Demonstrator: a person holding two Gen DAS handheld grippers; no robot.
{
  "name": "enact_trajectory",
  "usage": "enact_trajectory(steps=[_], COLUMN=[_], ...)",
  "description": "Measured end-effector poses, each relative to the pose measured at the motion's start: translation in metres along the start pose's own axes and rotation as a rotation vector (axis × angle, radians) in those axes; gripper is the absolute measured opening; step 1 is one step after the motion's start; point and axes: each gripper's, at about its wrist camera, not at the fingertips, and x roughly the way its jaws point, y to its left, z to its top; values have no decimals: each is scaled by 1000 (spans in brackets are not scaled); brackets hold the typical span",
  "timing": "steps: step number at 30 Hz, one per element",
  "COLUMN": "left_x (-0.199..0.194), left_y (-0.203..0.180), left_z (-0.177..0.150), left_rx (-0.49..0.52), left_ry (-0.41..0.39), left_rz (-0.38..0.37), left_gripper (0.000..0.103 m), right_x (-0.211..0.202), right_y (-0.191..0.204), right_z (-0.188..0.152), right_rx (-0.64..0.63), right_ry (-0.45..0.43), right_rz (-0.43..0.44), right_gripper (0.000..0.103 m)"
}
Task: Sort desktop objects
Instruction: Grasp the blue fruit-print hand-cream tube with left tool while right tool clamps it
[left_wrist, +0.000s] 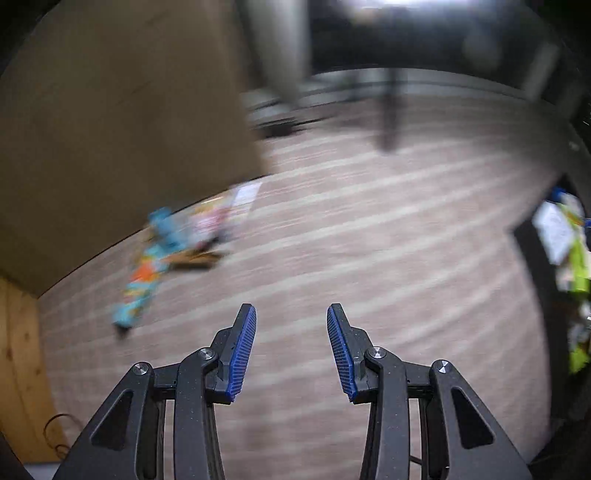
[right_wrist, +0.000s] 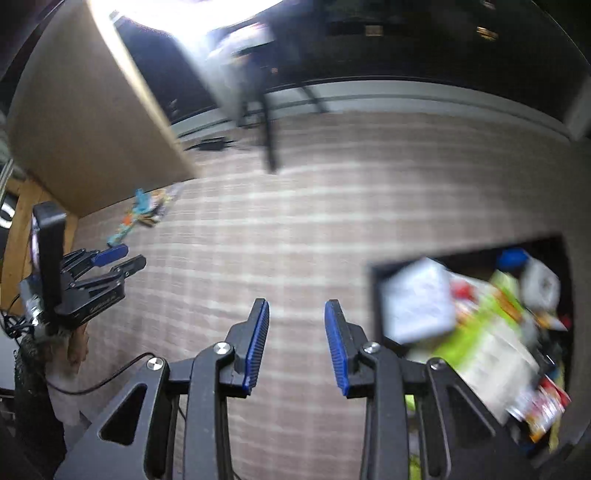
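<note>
Both hand-held grippers, left (left_wrist: 291, 314) and right (right_wrist: 297, 310), spread and empty; packet (left_wrist: 173, 240) labels too blurred to read.

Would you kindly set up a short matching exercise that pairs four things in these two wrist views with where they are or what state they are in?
Things:
1. right gripper
2. left gripper
3. black bin
4. colourful packets

Places or states:
A. filled with a jumble of packages
B. lying on the striped surface beside the brown board
C. jaws apart, empty, next to the bin
D. jaws apart, empty, nearer the packets

Pairs: 1-C, 2-D, 3-A, 4-B
</note>
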Motion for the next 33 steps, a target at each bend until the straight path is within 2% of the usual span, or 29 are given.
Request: enact_trajectory(steps=[3,7,14,22,23,27,33], left_x=[23,45,73,98,100,105,104], left_y=[56,104,154,168,167,161,157], left_z=[-1,0,10,6,4,-2,-13], left_rx=[-51,-67,-90,-98,-98,-82,-117], left_ry=[40,74,95,113,117,115,106], left_rz=[54,109,75,-9,-22,-59,-135], left_gripper=[38,39,45,44,39,33,28], right_x=[29,70,121,176,182,202,227], right_y=[42,99,175,217,220,231,247], right_z=[22,46,71,82,84,89,95], right_rx=[-57,-112,-130,-54,-44,-9,28], right_ry=[23,75,125,185,187,201,220], right_rz=[34,102,175,234,236,259,290], right_gripper=[31,31,31,31,31,31,31])
